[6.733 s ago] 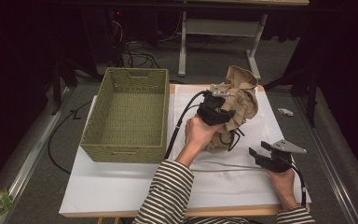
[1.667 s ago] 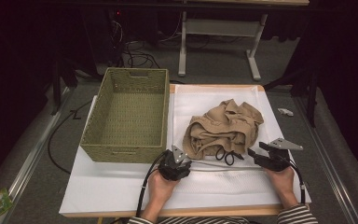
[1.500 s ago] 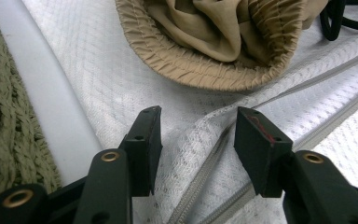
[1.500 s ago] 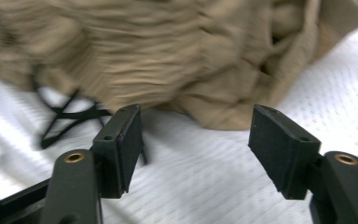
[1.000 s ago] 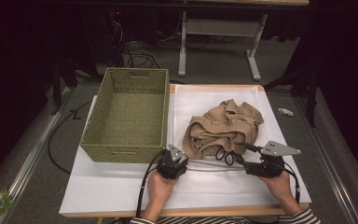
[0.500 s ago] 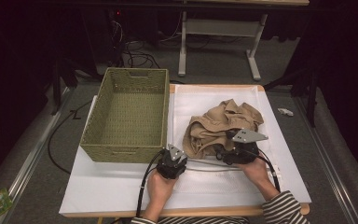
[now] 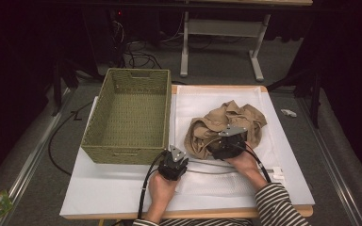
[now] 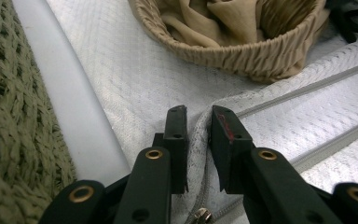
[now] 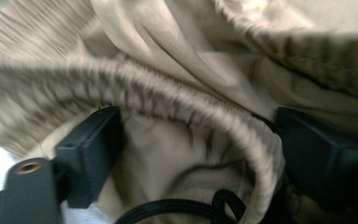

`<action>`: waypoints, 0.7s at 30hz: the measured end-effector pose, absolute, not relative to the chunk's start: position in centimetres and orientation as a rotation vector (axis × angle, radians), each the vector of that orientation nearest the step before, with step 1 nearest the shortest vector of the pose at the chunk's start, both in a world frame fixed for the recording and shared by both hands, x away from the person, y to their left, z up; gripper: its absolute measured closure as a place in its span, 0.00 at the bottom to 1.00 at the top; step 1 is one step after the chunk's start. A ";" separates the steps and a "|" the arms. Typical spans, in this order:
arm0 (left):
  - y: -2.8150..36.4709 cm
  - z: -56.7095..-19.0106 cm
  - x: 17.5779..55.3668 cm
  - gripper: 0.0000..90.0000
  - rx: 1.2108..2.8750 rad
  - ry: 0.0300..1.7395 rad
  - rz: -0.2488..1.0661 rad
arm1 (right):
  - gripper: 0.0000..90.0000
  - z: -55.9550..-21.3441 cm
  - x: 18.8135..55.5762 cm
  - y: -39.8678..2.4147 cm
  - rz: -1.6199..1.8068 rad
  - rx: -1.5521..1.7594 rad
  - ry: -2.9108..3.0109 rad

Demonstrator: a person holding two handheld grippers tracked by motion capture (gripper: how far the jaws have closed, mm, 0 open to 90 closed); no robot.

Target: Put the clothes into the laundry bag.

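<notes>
Left hand-held gripper [image 8: 198, 122] is closing on white quilted mat [image 8: 135, 70]; right hand-held gripper [image 9: 196, 154], wide open, is straddling crumpled tan elastic-waist garment [image 7: 226, 126]; olive woven basket [image 7: 128, 113] not yet filled.

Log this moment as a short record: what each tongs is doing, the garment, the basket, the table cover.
left tongs: near the basket's front corner, jaws just closing, nearly together around a raised fold of the white mat
right tongs: jaws wide open, pushed against the elastic waistband
garment: tan, crumpled in a heap on the mat, right of the basket
basket: green woven, nothing in it, on the table's left side
drawstring: black cord, below the waistband in the right gripper view
</notes>
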State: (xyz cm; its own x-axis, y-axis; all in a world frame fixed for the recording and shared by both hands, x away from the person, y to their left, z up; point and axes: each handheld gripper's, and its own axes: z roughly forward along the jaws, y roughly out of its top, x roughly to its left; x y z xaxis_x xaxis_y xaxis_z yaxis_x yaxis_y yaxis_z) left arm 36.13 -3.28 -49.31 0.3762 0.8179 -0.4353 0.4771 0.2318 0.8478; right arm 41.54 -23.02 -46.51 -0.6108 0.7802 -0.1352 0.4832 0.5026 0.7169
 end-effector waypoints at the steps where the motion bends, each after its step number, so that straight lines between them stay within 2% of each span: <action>1: -3.2 -49.3 36.1 0.85 1.410 1.265 0.345 | 0.23 -46.8 41.7 -22.8 0.874 1.036 2.314; 6: -3.3 -49.3 36.1 0.84 1.411 1.262 0.348 | 0.36 -47.1 42.2 -22.3 0.792 1.029 2.349; 7: -3.3 -49.3 36.1 0.83 1.420 1.253 0.328 | 0.39 -47.1 42.3 -22.3 0.796 1.030 2.351; 8: -3.3 -49.2 36.0 0.76 1.434 1.242 0.318 | 0.42 -47.1 42.3 -22.5 0.802 1.030 2.357; 10: -3.9 -49.3 35.7 0.64 1.485 1.197 0.355 | 0.48 -47.0 42.4 -22.6 0.804 1.042 2.367; 12: -4.0 -49.3 35.8 0.58 1.496 1.202 0.375 | 0.56 -47.0 42.4 -22.7 0.810 1.046 2.371; 18: -4.1 -49.0 35.9 0.53 1.499 1.202 0.350 | 0.74 -46.7 42.6 -23.1 0.800 1.035 2.389; 21: -4.2 -48.5 35.8 0.50 1.499 1.176 0.356 | 0.79 -46.8 42.6 -23.4 0.839 1.044 2.374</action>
State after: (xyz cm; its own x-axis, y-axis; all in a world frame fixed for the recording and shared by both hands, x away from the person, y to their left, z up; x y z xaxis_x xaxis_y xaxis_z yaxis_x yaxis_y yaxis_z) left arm 35.85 -4.23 -48.46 0.4538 0.8093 -0.3728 0.4661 0.1410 0.8734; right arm 42.58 -23.42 -46.81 -0.6338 0.7631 -0.1263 0.5142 0.5377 0.6682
